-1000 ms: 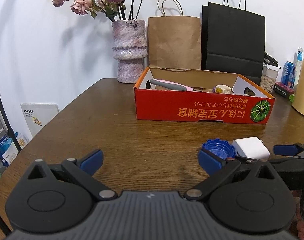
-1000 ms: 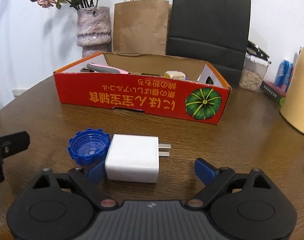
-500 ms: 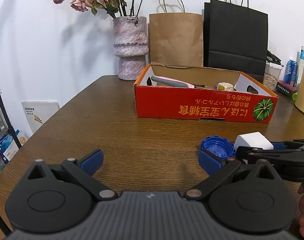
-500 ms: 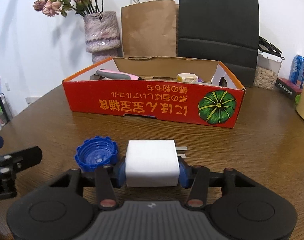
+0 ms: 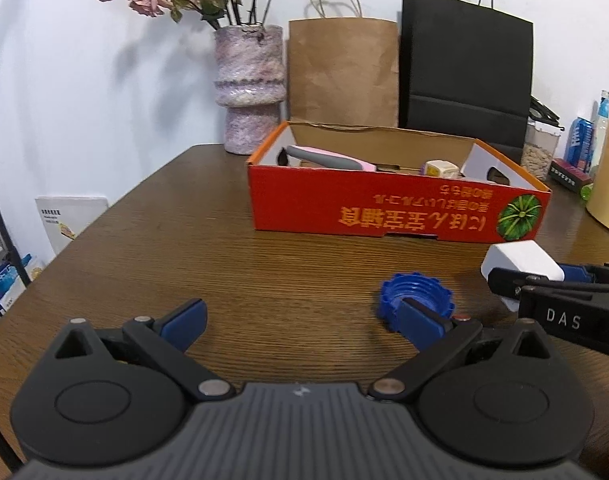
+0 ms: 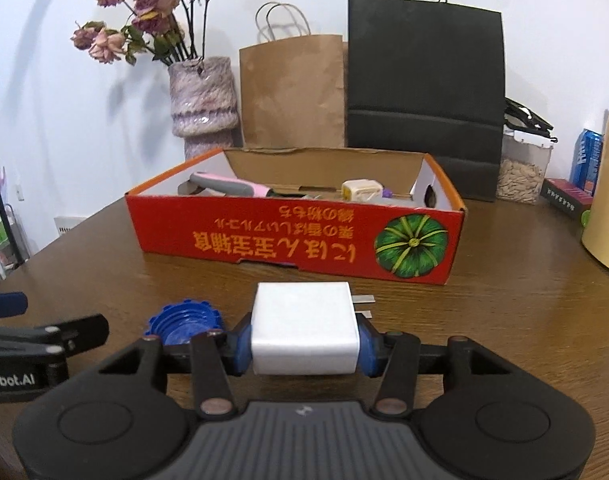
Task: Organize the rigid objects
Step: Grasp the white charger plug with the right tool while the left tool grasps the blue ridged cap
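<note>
My right gripper (image 6: 304, 350) is shut on a white plug adapter (image 6: 304, 326), blue pads pressing both its sides, prongs pointing right; it is raised slightly off the table. In the left wrist view the adapter (image 5: 518, 258) shows at the right with the right gripper's black fingers (image 5: 544, 284) around it. A blue bottle cap (image 6: 186, 320) lies on the wooden table just left of the adapter. My left gripper (image 5: 304, 320) stands open and holds nothing, its right pad in front of the cap (image 5: 414, 300). Behind stands the red cardboard box (image 6: 304, 236).
The box (image 5: 384, 208) holds a pink-and-grey tool (image 6: 232, 184) and a small cream block (image 6: 360, 190). Behind it are a vase of dried roses (image 6: 202, 104), a brown paper bag (image 6: 292, 92) and a black bag (image 6: 424, 80). A cream jug (image 6: 608, 208) and a jar stand at right.
My right gripper closed on the white adapter and lifted it a little, tilting upward. The left gripper stayed open and almost still.
</note>
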Action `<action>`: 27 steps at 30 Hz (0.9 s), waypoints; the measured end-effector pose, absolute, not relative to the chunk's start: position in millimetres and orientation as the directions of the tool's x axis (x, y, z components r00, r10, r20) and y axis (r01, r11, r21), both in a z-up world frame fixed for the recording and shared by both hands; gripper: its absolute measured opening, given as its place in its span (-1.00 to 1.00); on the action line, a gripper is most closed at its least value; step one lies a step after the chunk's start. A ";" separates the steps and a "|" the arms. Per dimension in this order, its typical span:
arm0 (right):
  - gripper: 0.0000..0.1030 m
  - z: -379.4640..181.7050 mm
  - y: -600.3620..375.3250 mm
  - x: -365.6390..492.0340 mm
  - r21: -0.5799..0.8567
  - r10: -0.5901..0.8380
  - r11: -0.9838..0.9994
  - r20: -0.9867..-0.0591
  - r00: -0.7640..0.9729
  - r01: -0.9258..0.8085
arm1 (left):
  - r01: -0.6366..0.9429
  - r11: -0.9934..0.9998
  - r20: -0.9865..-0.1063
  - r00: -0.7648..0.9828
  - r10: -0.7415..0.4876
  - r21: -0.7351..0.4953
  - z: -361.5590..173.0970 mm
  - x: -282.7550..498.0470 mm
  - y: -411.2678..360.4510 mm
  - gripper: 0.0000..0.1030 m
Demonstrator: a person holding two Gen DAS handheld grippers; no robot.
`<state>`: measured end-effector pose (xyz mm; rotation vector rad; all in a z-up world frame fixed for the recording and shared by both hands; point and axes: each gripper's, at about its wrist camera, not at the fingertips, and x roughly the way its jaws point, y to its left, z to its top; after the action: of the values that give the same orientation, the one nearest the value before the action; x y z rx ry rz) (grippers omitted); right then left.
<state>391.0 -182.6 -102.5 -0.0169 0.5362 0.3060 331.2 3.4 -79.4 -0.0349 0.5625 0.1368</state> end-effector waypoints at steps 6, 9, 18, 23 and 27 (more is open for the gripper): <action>-0.05 -99.5 -202.6 392.3 0.062 0.272 0.959 -0.483 0.832 -0.277 | -0.103 0.995 -0.547 0.832 0.091 0.009 -83.2 339.3 -17.2 1.00; -0.05 -98.3 -211.5 392.4 0.055 0.268 0.960 -0.474 0.839 -0.275 | -0.093 0.996 -0.555 0.827 0.086 0.015 -85.6 344.7 -27.5 1.00; -0.05 -96.6 -235.6 392.8 0.040 0.252 0.964 -0.452 0.856 -0.263 | -0.100 0.994 -0.587 0.803 0.104 0.039 -93.5 363.3 -50.2 1.00; -0.05 -96.3 -241.4 391.0 0.027 0.246 0.965 -0.443 0.862 -0.261 | -0.122 0.991 -0.607 0.783 0.133 0.060 -96.5 373.2 -57.5 1.00; -0.05 -96.9 -244.2 390.3 0.019 0.247 0.964 -0.440 0.864 -0.266 | -0.121 0.991 -0.610 0.781 0.133 0.060 -97.2 376.5 -60.4 1.00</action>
<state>390.3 -244.2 -96.9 -0.0425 0.4550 0.2685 376.5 -60.4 -97.2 0.0181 0.6607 0.1373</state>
